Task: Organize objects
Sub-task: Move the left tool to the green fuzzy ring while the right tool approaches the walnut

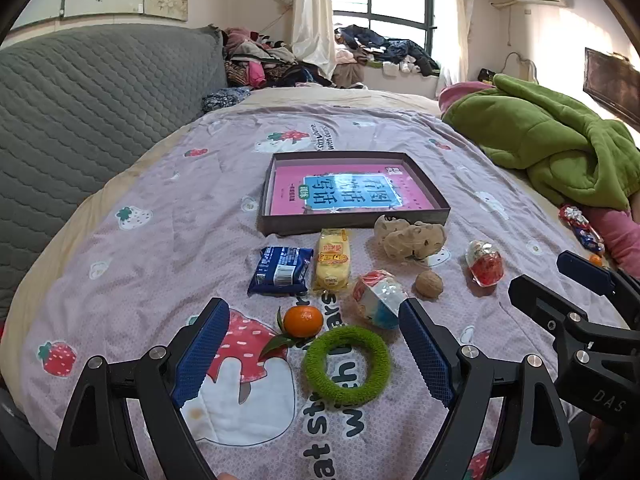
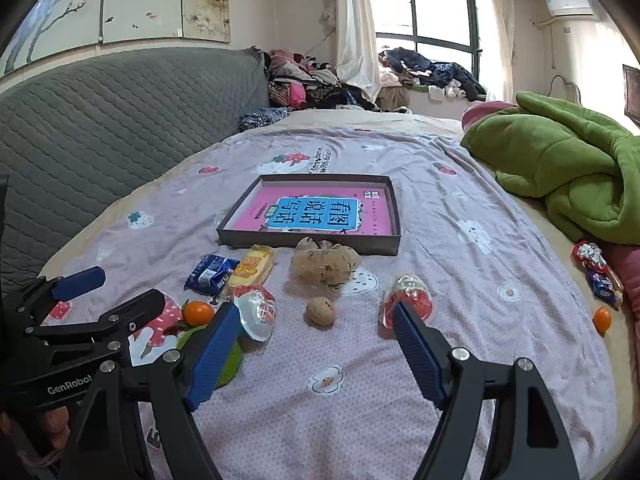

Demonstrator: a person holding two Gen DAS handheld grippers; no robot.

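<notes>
A shallow dark box (image 1: 276, 226) (image 2: 308, 242) with a pink and blue book in it lies on the bed. In front of it sit a blue snack pack (image 1: 280, 270) (image 2: 210, 274), a yellow snack pack (image 1: 332, 264) (image 2: 252, 270), a beige mesh puff (image 1: 410, 238) (image 2: 326, 264), a walnut (image 1: 429, 285) (image 2: 321, 311), a white wrapped snack (image 1: 378, 298) (image 2: 256, 312), a red wrapped snack (image 1: 485, 266) (image 2: 408, 296), a tangerine (image 1: 303, 321) (image 2: 198, 313) and a green fuzzy ring (image 1: 346, 364) (image 2: 230, 360). My left gripper (image 1: 312, 316) is open above the ring and tangerine. My right gripper (image 2: 314, 316) is open near the walnut.
A grey quilted headboard (image 1: 80, 120) rises on the left. A green blanket (image 1: 560, 148) (image 2: 568, 168) is heaped at the right, with a red and blue wrapped candy (image 2: 598, 270) and a second tangerine (image 2: 602, 319) near that bed edge. Clothes are piled at the far end.
</notes>
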